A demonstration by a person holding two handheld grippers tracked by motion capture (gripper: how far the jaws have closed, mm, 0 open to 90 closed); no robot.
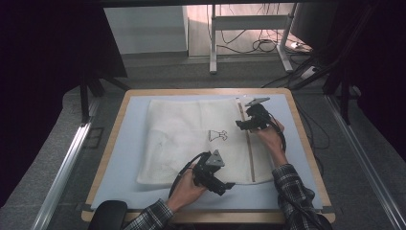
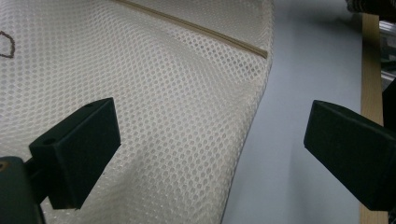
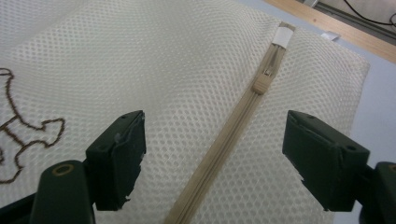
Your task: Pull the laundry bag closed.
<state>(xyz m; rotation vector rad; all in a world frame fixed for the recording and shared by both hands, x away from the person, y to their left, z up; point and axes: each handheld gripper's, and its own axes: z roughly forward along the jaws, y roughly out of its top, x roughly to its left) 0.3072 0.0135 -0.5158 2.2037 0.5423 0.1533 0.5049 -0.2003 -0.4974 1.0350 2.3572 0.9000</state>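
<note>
A white mesh bag (image 1: pixel 191 139) lies flat on a blue-grey mat (image 1: pixel 124 143). A beige zipper (image 1: pixel 248 148) runs along its right side, and a small brown dress figure (image 1: pixel 218 135) is stitched near the middle. My left gripper (image 1: pixel 225 188) hovers at the bag's near edge, open; in the left gripper view its jaws straddle the mesh bag (image 2: pixel 177 102) edge and the bare mat (image 2: pixel 299 70). My right gripper (image 1: pixel 242 124) is over the far right part, open. In the right gripper view the zipper (image 3: pixel 224 140) runs between the jaws, with the zipper pull (image 3: pixel 262 83) just beyond them.
The mat covers a wooden table (image 1: pixel 306 143). A dark rounded object (image 1: pixel 107 213) sits at the table's near left corner. Metal rails (image 1: pixel 67 163) flank the table. Behind it stand a desk frame (image 1: pixel 213 43) and floor cables (image 1: pixel 261 45).
</note>
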